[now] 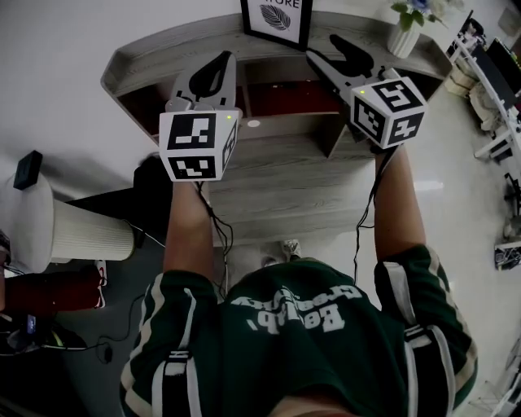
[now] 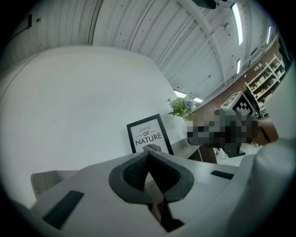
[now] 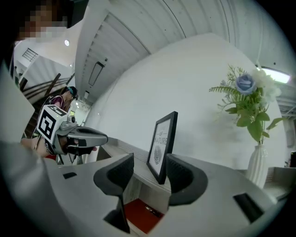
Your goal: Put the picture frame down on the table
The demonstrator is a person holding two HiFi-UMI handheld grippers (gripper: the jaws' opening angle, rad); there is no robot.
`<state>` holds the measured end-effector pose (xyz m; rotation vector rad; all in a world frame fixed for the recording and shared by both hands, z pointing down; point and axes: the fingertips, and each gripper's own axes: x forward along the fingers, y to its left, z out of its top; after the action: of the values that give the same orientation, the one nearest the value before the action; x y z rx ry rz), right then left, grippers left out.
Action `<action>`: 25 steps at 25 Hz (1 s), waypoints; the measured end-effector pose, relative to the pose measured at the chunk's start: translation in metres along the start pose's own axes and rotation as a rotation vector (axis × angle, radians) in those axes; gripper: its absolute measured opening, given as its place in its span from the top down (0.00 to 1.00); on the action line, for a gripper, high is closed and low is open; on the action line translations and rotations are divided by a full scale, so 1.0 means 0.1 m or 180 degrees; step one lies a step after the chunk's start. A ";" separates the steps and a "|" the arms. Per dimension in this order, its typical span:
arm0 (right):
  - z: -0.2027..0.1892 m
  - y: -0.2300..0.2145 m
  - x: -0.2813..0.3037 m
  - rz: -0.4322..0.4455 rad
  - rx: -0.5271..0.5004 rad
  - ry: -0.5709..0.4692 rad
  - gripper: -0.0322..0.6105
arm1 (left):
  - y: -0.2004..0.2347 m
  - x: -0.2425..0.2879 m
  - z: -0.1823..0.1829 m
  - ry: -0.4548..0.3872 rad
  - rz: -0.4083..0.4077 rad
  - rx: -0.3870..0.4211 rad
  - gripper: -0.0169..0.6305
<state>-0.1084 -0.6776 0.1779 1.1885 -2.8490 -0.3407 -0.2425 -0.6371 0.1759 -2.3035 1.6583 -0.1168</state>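
- The picture frame (image 1: 277, 18) stands upright at 12 o'clock on the top ledge of the worktop (image 1: 163, 50), close to the wall. It is not yet laid down.
- The right tool (image 3: 150, 172) sits at the frame's 4 o'clock, released. Its jaws are apart with the frame's edge lined up between them, and we see no grip.
- The left tool (image 2: 148, 157) is at the frame's 8 o'clock, clenched on nothing.
- Our judgement is that the task has barely begun: gripping, tipping and laying the frame flat all remain.

Left tongs (image 2: 148, 156) pressed together, empty; picture frame (image 2: 149, 135) upright beyond; plant (image 2: 181, 107) near frame.
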 end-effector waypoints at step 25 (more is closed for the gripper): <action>-0.59 0.84 -1.06 -0.0492 0.0024 0.0011 0.89 | -0.93 -0.79 -0.28 -0.0097 -0.0244 -0.0053 0.95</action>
<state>-0.0853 -0.5567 0.2592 1.4133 -2.7645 -0.3329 -0.1903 -0.5414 0.2377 -2.3696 1.5625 -0.0842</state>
